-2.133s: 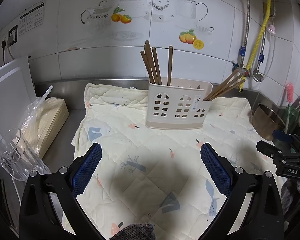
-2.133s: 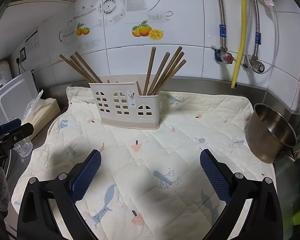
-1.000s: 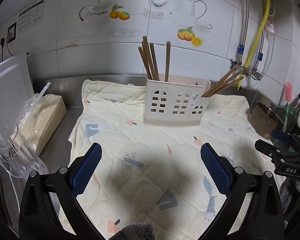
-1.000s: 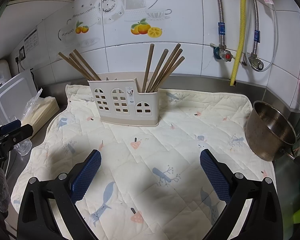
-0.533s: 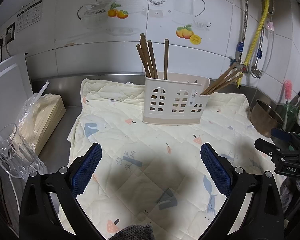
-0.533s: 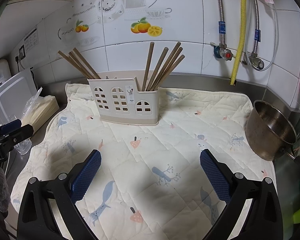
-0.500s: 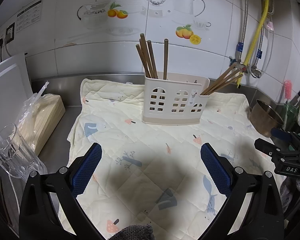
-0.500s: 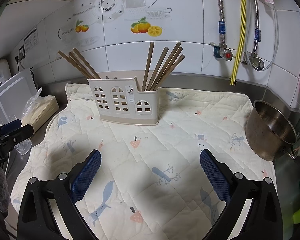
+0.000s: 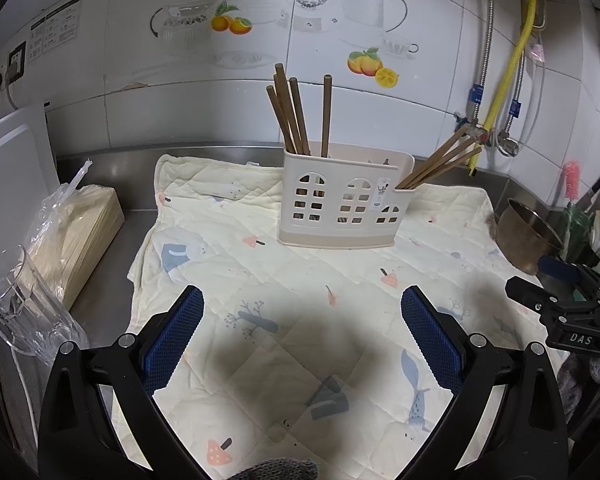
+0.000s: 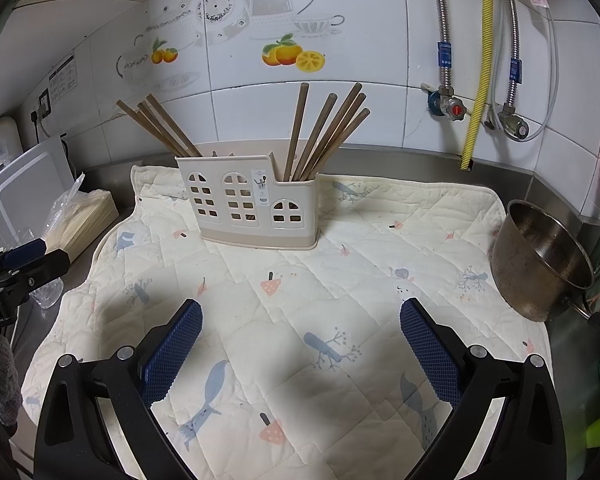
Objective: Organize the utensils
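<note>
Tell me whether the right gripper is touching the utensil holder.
Apart. In the right wrist view the right gripper is open and empty, and a broad stretch of bare quilted mat lies between its fingertips and the utensil holder.

brown chopsticks (image 10: 320, 136) in beige holder (image 10: 256, 208)

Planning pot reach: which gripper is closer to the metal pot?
Right. The right gripper has the metal pot just beyond its right finger. The left gripper sits farther left; there the pot lies past the right gripper.
</note>
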Action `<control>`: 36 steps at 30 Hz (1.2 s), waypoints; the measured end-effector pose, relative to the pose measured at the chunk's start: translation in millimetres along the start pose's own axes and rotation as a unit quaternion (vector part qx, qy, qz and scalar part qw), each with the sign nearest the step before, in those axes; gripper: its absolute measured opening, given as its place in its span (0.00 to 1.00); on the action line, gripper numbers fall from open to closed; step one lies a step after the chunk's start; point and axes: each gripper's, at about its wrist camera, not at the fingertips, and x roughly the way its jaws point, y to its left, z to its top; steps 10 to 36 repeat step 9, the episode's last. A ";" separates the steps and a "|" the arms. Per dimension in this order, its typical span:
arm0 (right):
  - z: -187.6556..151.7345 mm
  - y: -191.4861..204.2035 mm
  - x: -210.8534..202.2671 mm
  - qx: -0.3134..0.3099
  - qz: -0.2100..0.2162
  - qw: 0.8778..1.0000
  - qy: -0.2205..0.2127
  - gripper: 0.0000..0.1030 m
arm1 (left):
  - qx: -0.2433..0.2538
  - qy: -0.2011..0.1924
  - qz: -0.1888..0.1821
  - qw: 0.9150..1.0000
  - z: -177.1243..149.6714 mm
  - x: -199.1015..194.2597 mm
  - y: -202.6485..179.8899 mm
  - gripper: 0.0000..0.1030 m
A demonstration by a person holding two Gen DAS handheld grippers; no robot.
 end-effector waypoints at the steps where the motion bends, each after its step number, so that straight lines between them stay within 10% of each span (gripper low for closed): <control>1: -0.2 -0.2 0.1 0.000 0.000 1.000 0.000 0.93 | 0.001 0.000 0.000 1.000 0.2 -0.2 -0.5 0.95; 36: -0.5 -2.2 -0.1 0.001 0.000 1.000 0.001 0.93 | 0.000 -0.001 -0.002 1.000 1.2 0.0 -1.3 0.95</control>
